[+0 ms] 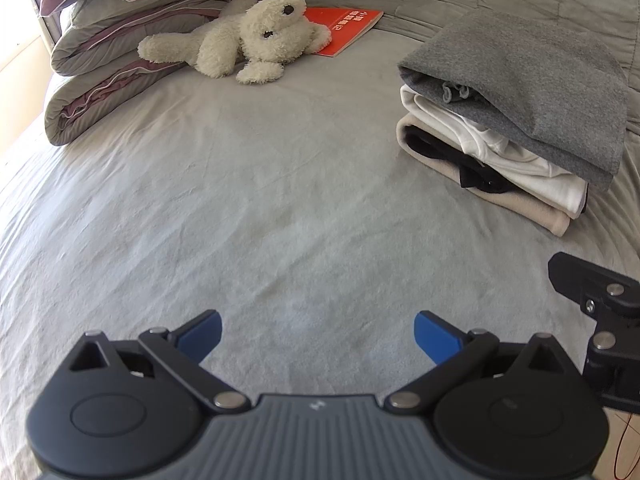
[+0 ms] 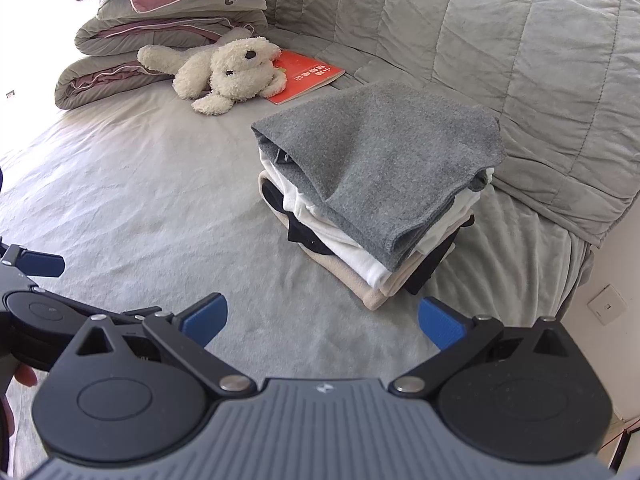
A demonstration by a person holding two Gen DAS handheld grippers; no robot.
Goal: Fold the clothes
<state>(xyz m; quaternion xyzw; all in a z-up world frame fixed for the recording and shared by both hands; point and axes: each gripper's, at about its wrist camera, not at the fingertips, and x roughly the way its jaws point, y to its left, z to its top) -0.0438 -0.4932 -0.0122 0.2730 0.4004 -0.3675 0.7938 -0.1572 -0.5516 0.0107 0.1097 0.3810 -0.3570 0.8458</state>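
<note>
A stack of folded clothes [image 1: 516, 120] lies on the grey bed sheet [image 1: 260, 200] at the right: a grey garment on top, white, black and beige ones under it. In the right wrist view the stack [image 2: 376, 184] is straight ahead, just beyond the fingertips. My left gripper [image 1: 318, 336] is open and empty above bare sheet. My right gripper [image 2: 324, 322] is open and empty, short of the stack's near corner. Its black body shows at the right edge of the left wrist view [image 1: 596, 312]. The left gripper shows at the left edge of the right wrist view [image 2: 36, 276].
A white plush dog [image 1: 248, 38] lies at the far side on a red book [image 1: 348, 28]. Folded grey and pink quilts with pillows [image 1: 120, 32] are piled at the far left. A quilted grey cover [image 2: 500, 40] rises behind the stack. A wall socket [image 2: 606, 304] is at the right.
</note>
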